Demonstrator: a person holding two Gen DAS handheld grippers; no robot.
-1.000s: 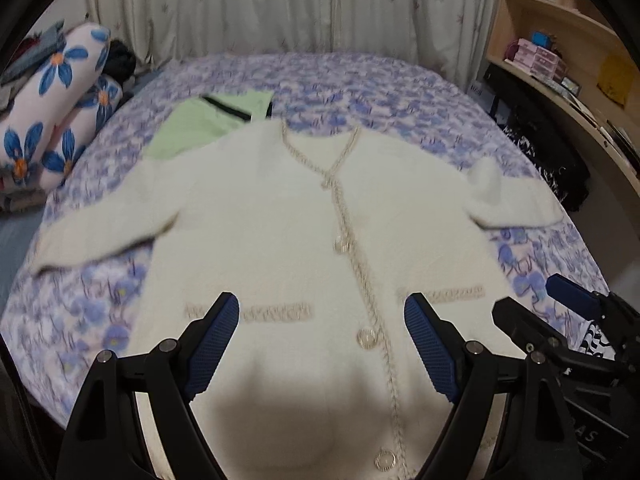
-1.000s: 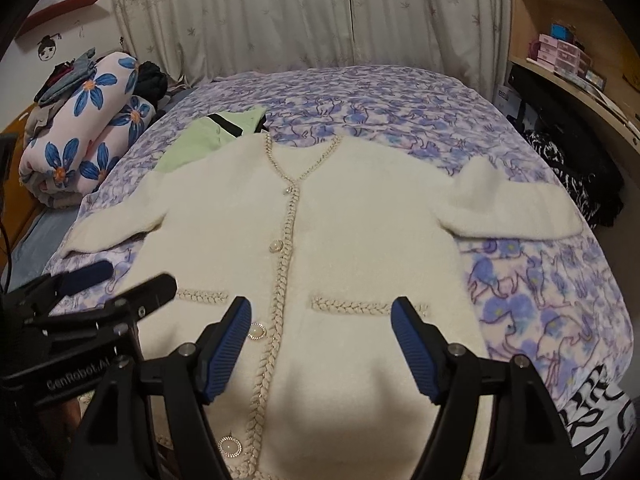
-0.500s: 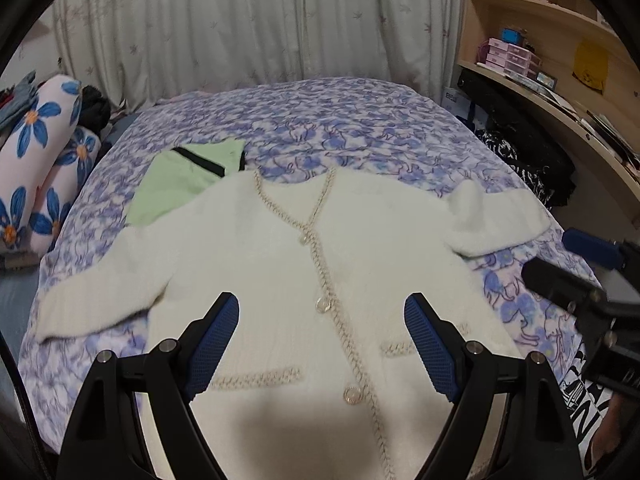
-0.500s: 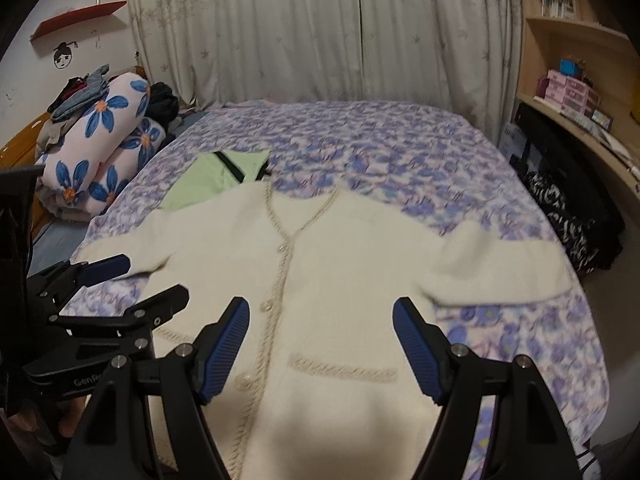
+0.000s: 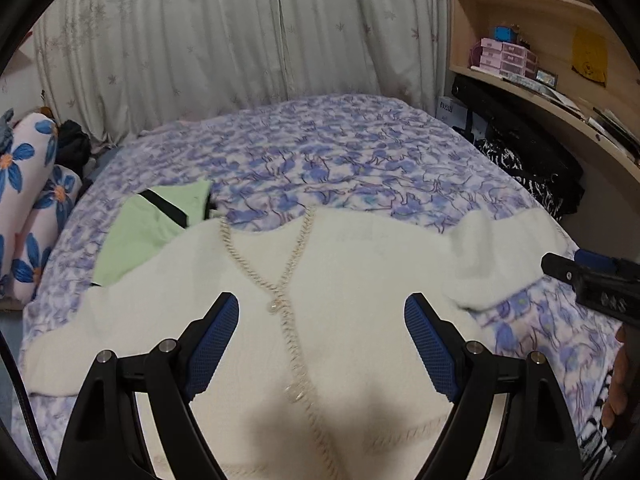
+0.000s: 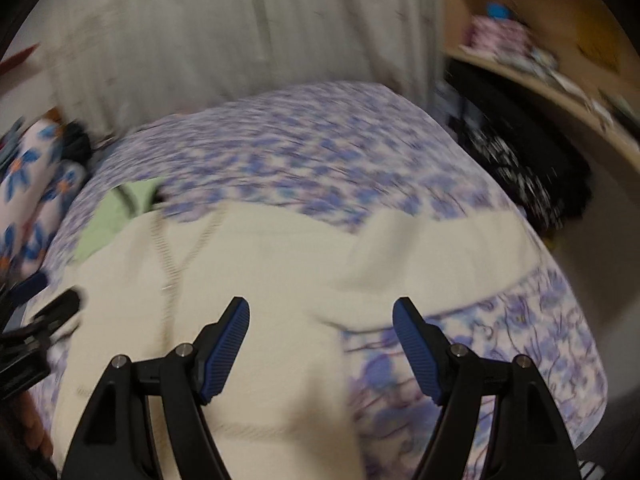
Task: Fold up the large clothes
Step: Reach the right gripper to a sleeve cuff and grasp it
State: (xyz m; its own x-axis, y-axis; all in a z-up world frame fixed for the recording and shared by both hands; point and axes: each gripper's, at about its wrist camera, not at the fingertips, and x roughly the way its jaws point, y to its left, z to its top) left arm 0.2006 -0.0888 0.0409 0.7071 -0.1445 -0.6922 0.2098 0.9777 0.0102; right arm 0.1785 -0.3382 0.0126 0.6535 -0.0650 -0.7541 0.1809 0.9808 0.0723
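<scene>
Cardigan (image 5: 360, 280) hem behind left gripper (image 5: 322, 336)

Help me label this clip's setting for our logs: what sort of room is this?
Most likely a home bedroom. A bed with a blue floral cover fills the view, drawn curtains hang behind it, and wooden shelves holding small boxes stand to one side.

Bedroom, bed (image 5: 360, 152), curtains (image 5: 224, 36), shelves (image 5: 532, 76)
</scene>
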